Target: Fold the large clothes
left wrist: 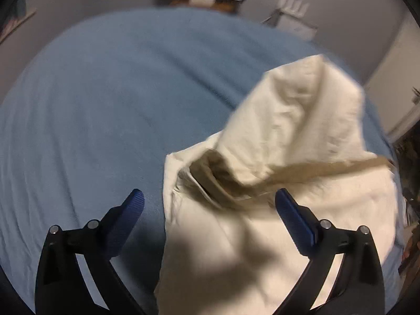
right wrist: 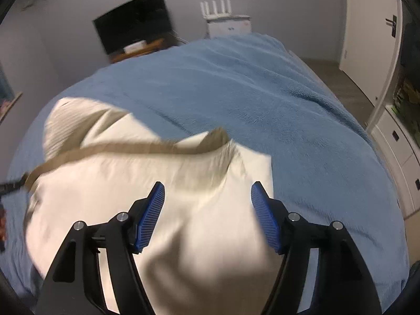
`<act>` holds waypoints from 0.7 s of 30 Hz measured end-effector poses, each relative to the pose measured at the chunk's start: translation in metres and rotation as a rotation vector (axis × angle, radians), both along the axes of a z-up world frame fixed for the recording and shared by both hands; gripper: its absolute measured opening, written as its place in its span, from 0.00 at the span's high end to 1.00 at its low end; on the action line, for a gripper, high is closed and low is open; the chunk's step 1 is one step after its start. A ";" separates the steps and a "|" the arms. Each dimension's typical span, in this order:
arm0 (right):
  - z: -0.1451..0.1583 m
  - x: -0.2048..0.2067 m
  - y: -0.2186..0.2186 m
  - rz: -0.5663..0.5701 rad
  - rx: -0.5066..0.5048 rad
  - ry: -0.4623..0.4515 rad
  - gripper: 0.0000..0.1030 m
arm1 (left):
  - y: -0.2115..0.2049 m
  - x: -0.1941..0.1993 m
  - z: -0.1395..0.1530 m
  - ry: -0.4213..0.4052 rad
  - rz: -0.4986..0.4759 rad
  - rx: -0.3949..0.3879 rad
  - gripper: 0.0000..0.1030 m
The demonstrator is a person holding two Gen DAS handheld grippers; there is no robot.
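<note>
Both grippers gape, gripping nothing: cream garment (left wrist: 288, 136) (tan-trimmed, blurred) lies on blue blanket (left wrist: 105, 105) just below left gripper (left wrist: 210, 204) & right gripper (right wrist: 207, 197).

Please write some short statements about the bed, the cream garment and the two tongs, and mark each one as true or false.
1. The cream garment lies on a blue blanket. True.
2. The left tongs are shut on the garment. False: their jaws stand wide open, and no pad presses on the cloth.
3. The garment has a tan trim. True.
4. The right tongs hold a corner of the blanket. False: they are open above the garment and hold nothing.
5. A dark screen stands beyond the bed. True.
</note>
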State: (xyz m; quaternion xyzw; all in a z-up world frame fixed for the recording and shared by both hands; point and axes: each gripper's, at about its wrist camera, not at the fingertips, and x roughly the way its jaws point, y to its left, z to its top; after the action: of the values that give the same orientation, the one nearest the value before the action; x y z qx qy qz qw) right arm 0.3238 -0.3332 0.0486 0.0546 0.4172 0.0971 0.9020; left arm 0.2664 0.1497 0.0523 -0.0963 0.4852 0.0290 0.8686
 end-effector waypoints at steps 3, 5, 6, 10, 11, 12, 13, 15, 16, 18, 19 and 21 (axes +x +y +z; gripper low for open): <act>0.002 -0.049 0.013 0.074 -0.019 -0.017 0.31 | -0.016 -0.039 0.012 -0.057 -0.066 0.025 0.06; -0.002 -0.075 0.021 0.113 -0.039 -0.022 0.30 | -0.036 -0.073 0.011 -0.078 -0.111 0.031 0.06; -0.006 -0.092 0.027 0.139 -0.047 -0.020 0.30 | -0.047 -0.089 0.007 -0.085 -0.125 0.043 0.06; -0.021 -0.132 0.046 0.189 -0.029 -0.012 0.30 | -0.082 -0.135 -0.011 -0.110 -0.178 0.067 0.06; -0.025 -0.138 0.051 0.197 -0.029 -0.013 0.30 | -0.091 -0.137 -0.017 -0.116 -0.181 0.071 0.06; -0.028 -0.144 0.057 0.202 -0.042 -0.024 0.30 | -0.099 -0.143 -0.024 -0.124 -0.180 0.078 0.06; -0.029 -0.147 0.063 0.207 -0.056 -0.038 0.30 | -0.108 -0.147 -0.032 -0.130 -0.184 0.085 0.06; -0.037 -0.154 0.075 0.218 -0.096 -0.062 0.30 | -0.121 -0.150 -0.043 -0.141 -0.181 0.120 0.06; -0.039 -0.155 0.078 0.223 -0.103 -0.071 0.30 | -0.128 -0.154 -0.049 -0.153 -0.176 0.127 0.06; -0.047 -0.154 0.085 0.231 -0.114 -0.080 0.30 | -0.136 -0.155 -0.056 -0.174 -0.185 0.131 0.06; -0.050 -0.149 0.088 0.229 -0.119 -0.083 0.30 | -0.142 -0.153 -0.059 -0.178 -0.198 0.154 0.06; -0.054 -0.141 0.092 0.220 -0.124 -0.081 0.30 | -0.150 -0.146 -0.066 -0.167 -0.220 0.197 0.06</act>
State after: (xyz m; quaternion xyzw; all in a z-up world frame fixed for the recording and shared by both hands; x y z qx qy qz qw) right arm 0.1829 -0.2408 -0.0052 -0.0512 0.3893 0.1716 0.9036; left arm 0.1201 0.0001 -0.0133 0.0411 0.4138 -0.0268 0.9090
